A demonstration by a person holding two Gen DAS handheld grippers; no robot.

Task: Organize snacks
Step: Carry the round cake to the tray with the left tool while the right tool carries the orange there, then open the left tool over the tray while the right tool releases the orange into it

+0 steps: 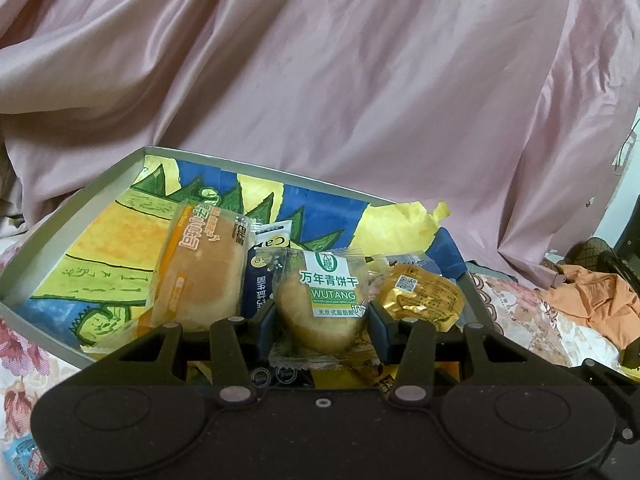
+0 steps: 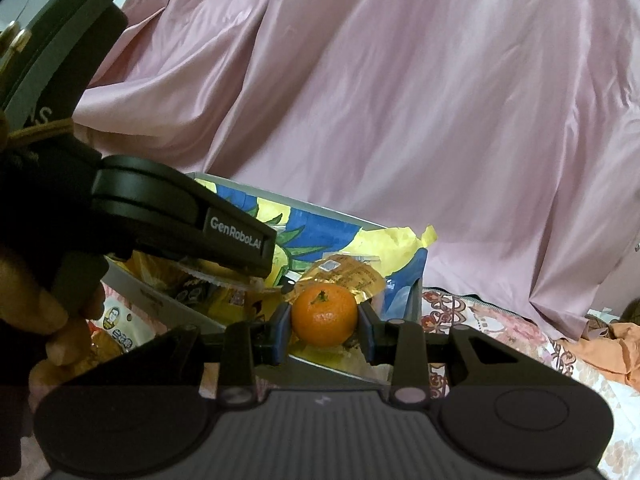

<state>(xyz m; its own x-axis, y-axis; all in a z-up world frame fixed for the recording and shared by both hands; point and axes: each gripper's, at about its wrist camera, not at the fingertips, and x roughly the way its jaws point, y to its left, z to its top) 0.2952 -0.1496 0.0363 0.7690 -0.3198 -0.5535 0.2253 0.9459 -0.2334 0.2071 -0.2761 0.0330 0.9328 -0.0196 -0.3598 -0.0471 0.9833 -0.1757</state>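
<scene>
Biscuit pack (image 1: 320, 312) clamped in L gripper (image 1: 322, 320) over box (image 1: 80, 200) near edge, orange (image 2: 324, 314) pinched in R gripper (image 2: 324, 320) over box's right corner by gold-wrapped cake (image 2: 344, 274); lower both w/ care into free gaps, release gently, don't squash bread pack (image 1: 204, 272).

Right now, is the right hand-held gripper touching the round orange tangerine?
Touching. The right wrist view shows the right hand-held gripper with both blue pads pressed on the sides of the round orange tangerine, with no gap.
</scene>
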